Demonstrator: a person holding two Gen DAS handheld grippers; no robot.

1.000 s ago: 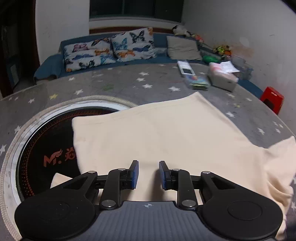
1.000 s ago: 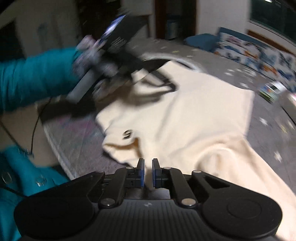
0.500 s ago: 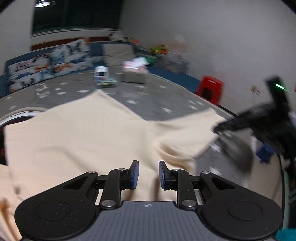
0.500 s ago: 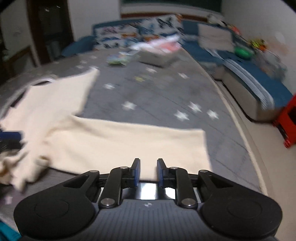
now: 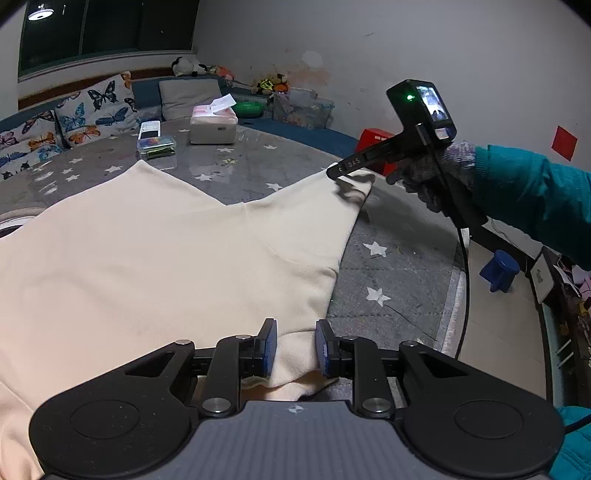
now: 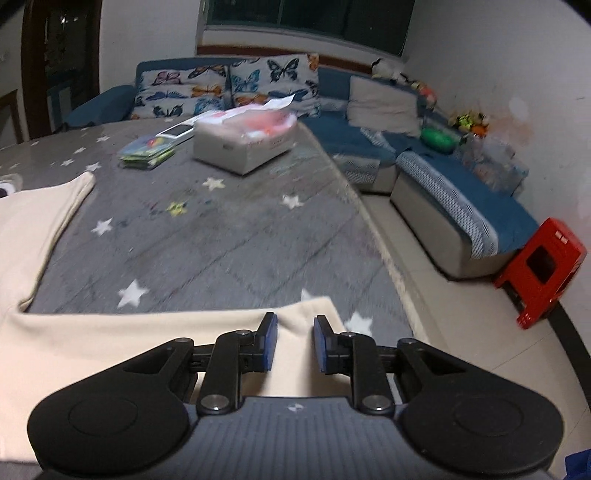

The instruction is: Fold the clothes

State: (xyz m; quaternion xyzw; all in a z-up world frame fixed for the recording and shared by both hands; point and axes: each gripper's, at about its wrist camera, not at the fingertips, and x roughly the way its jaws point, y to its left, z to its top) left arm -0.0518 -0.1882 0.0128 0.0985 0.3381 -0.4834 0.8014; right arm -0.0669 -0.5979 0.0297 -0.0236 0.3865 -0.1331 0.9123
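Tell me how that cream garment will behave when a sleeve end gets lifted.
The cream garment is probably floppy: it lies flat with soft creases, so the sleeve would likely droop and drag the body along. It looks thick, so probably not slippery on the grey star-print table.

Parted right claw (image 6: 294, 345) over cream garment (image 6: 147, 332)

Dim indoor light, fisheye views — sharp on the left wrist, smeared on the right.

Ceiling lamp (image 5: 36, 14) mirrored in the dark window (image 5: 107, 33); cream garment (image 5: 155, 258) warm-tinted at lower left; soft shadow beneath the right tool (image 5: 334, 171); glare on the bench (image 5: 236, 173). Right wrist view: motion blur across the tissue box (image 6: 243, 142) and sofa (image 6: 443, 192). Corners vignetted black — straight lines bow near the edges.
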